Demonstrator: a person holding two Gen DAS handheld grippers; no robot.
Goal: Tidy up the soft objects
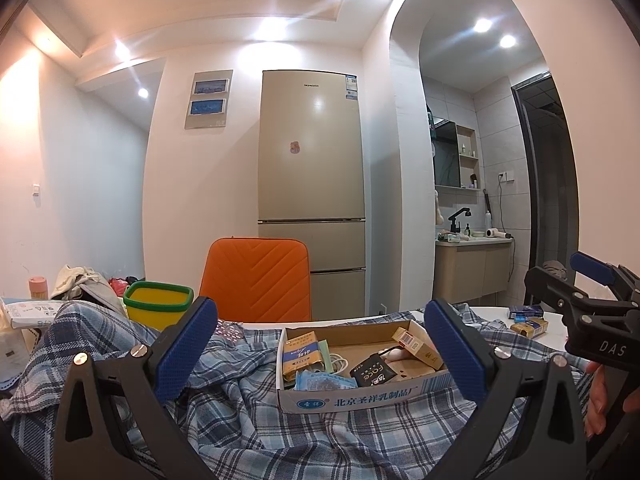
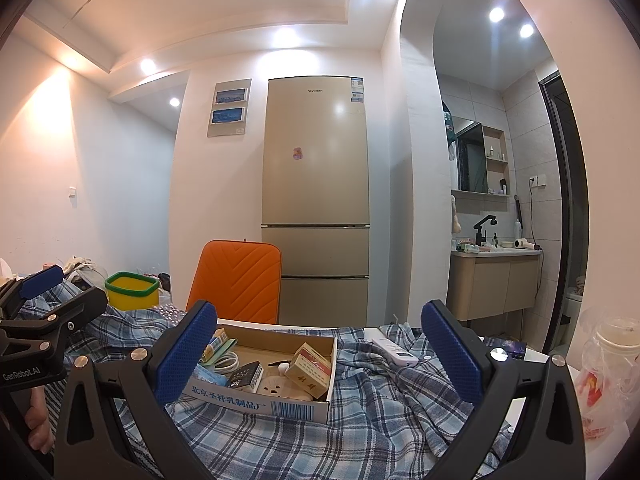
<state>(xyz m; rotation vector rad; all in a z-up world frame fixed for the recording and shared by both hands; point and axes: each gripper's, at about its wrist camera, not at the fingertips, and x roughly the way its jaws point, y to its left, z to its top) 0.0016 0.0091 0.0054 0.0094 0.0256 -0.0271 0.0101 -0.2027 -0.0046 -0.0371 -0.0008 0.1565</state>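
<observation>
A blue plaid shirt lies rumpled across the table, also in the right wrist view. A shallow cardboard box of small packets and a cable sits on top of it, also in the right wrist view. My left gripper is open and empty, its blue pads either side of the box, just above the shirt. My right gripper is open and empty, over the shirt at the box's right side. Each gripper shows at the edge of the other's view.
A yellow bin with a green rim and a heap of clothes stand at the back left. An orange chair is behind the table. A white remote lies on the shirt. A plastic bottle in a bag stands at right.
</observation>
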